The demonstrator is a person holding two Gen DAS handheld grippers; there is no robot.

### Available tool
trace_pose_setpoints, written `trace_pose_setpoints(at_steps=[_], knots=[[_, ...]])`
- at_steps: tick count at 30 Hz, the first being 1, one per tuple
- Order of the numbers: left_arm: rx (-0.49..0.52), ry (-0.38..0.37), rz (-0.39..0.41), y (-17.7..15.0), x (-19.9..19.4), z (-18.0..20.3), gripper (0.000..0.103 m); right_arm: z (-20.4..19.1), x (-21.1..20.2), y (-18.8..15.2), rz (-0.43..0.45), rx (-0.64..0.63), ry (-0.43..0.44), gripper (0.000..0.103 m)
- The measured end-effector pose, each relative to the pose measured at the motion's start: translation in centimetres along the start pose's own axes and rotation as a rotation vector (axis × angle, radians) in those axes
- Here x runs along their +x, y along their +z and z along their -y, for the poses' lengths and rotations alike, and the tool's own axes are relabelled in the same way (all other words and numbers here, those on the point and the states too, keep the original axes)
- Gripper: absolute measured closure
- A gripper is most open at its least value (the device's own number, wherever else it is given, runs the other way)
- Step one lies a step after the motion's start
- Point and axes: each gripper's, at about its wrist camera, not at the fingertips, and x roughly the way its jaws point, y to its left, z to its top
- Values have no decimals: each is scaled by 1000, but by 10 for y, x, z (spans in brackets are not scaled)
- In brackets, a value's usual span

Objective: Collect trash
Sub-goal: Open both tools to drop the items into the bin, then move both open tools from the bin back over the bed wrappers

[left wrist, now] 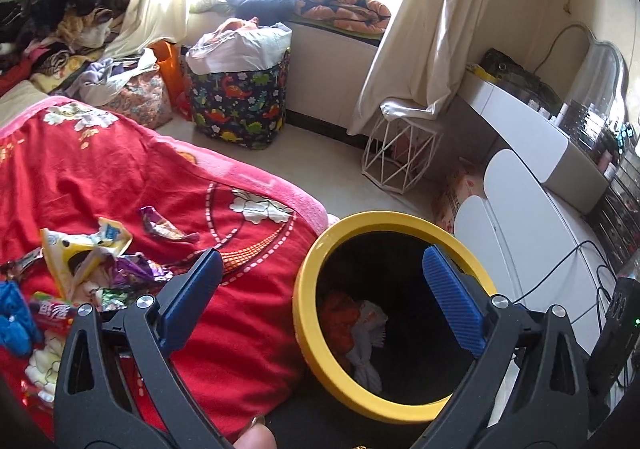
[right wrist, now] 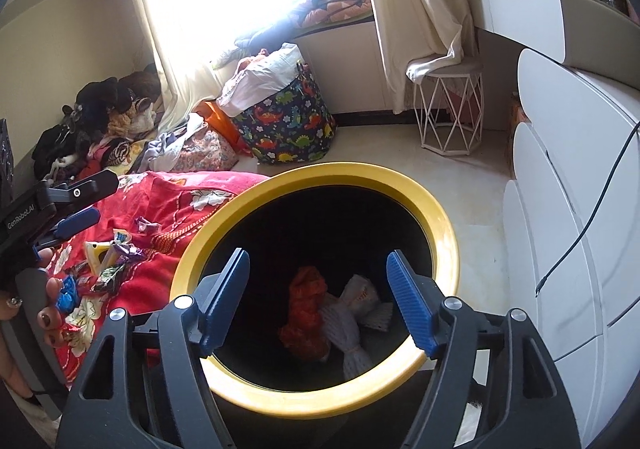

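A black bin with a yellow rim [left wrist: 308, 329] [right wrist: 444, 221] stands beside the bed. Inside it lie an orange net [right wrist: 306, 313] [left wrist: 338, 315] and a white foam net [right wrist: 354, 329] [left wrist: 370, 333]. My left gripper [left wrist: 320, 277] is open and empty, spanning the bed's edge and the bin's left side. My right gripper [right wrist: 318, 277] is open over the bin's mouth, nothing between its pads. Several crumpled wrappers [left wrist: 100, 257] [right wrist: 110, 261] lie on the red blanket [left wrist: 140, 177] [right wrist: 160, 209]. The left gripper [right wrist: 78, 205] also shows at the left of the right wrist view, above the blanket.
A dinosaur-print basket [left wrist: 240, 105] [right wrist: 288, 125] full of cloth stands by the window. A white wire stool [left wrist: 400, 153] [right wrist: 448, 113] is near the curtain. White drawers [left wrist: 532, 217] [right wrist: 568, 233] with cables line the right. Clothes [left wrist: 60, 21] pile at the bed's far end.
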Motion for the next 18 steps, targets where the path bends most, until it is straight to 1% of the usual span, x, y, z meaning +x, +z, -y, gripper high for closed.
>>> trace_pose_setpoints(at_steps=[4, 8, 13, 18], knots=[[-8, 7, 9, 0, -8, -9, 11, -7, -5, 2, 16, -17, 12, 32], [-14, 19, 22, 0, -16, -17, 11, -18, -9, 3, 27, -36, 28, 26], [-24, 50, 49, 3, -29, -31, 11, -34, -12, 3, 36, -72, 55, 26], [-29, 83, 77, 4, -43, -45, 11, -54, -18, 3, 64, -102, 95, 26]])
